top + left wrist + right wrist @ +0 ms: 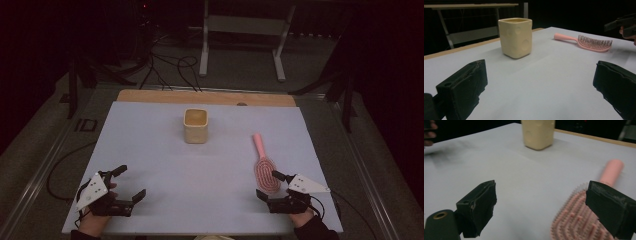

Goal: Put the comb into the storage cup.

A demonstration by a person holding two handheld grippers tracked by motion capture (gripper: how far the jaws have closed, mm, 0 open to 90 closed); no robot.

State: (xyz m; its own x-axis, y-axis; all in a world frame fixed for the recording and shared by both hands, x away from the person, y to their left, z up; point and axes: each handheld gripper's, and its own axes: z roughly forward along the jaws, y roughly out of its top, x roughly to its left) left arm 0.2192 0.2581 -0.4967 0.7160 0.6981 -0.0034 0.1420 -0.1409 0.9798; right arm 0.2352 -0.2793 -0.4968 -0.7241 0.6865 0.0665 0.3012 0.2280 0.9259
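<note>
Both grippers stand with jaws apart, empty: left gripper (pixel 131 182) on bare mat, right gripper (pixel 268 185) just beside the pink hairbrush (pixel 264 167).

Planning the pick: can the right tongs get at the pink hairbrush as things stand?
Probably yes. The right tongs stand open right beside the hairbrush, one jaw already over its bristle head, and nothing lies between them. The cup stands well clear.
</note>
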